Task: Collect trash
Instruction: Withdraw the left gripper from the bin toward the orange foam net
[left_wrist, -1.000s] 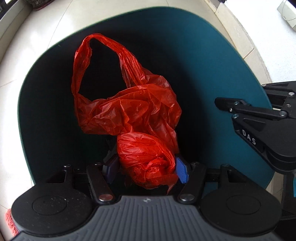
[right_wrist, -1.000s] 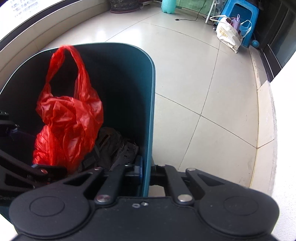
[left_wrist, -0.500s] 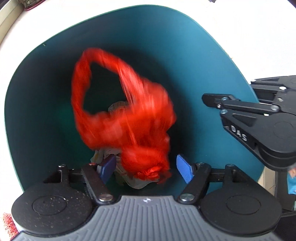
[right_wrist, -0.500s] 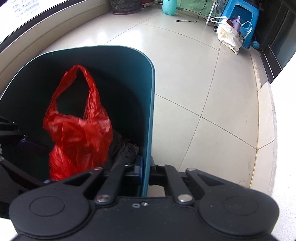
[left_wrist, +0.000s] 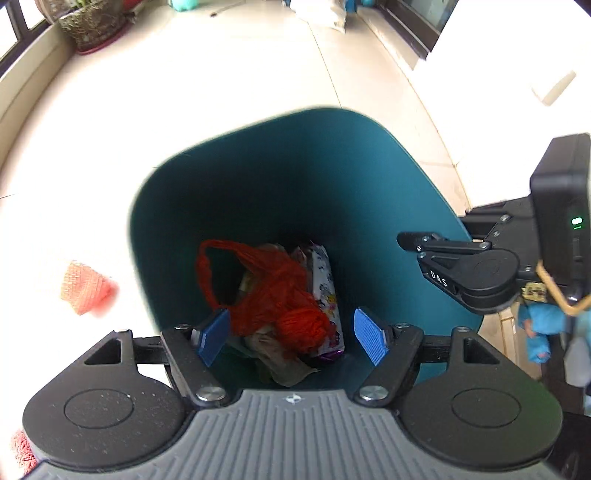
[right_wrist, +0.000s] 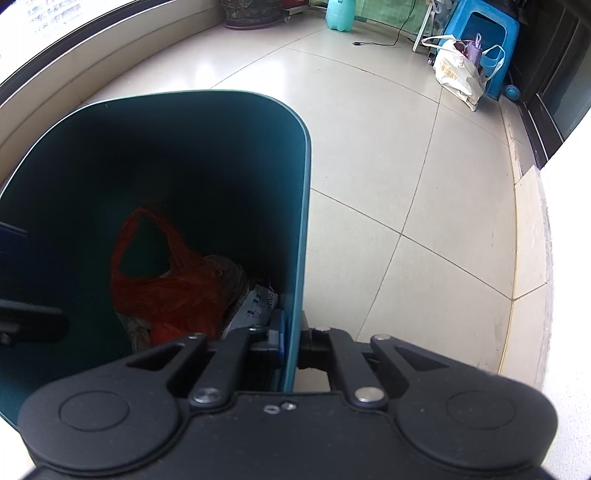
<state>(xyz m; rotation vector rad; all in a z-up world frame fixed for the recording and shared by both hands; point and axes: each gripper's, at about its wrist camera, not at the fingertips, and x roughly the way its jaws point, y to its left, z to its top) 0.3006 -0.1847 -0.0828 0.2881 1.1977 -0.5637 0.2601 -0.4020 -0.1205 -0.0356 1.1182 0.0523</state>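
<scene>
A red plastic bag (left_wrist: 273, 291) lies loose at the bottom of the teal bin (left_wrist: 332, 166), on top of a printed wrapper (left_wrist: 325, 288) and crumpled paper (left_wrist: 273, 362). My left gripper (left_wrist: 291, 332) hangs above the bin's mouth, open, its blue pads (left_wrist: 214, 336) clear of the bag. In the right wrist view the same bag (right_wrist: 173, 291) rests deep inside the bin (right_wrist: 184, 129). My right gripper (right_wrist: 291, 332) is shut on the bin's right wall at the rim, and it also shows in the left wrist view as the right gripper (left_wrist: 424, 240).
A pink-orange piece (left_wrist: 86, 288) lies on the tiled floor left of the bin. Far off stand a plant pot (left_wrist: 92, 26), a teal jug (right_wrist: 340, 13), a blue stool (right_wrist: 480, 33) and a white tote bag (right_wrist: 458, 74). A raised ledge (right_wrist: 528, 229) runs along the right.
The left gripper's pads spread and let go of the red bag, which fell to the bottom of the bin. The left gripper rose above the bin. The right gripper kept still on the rim.
</scene>
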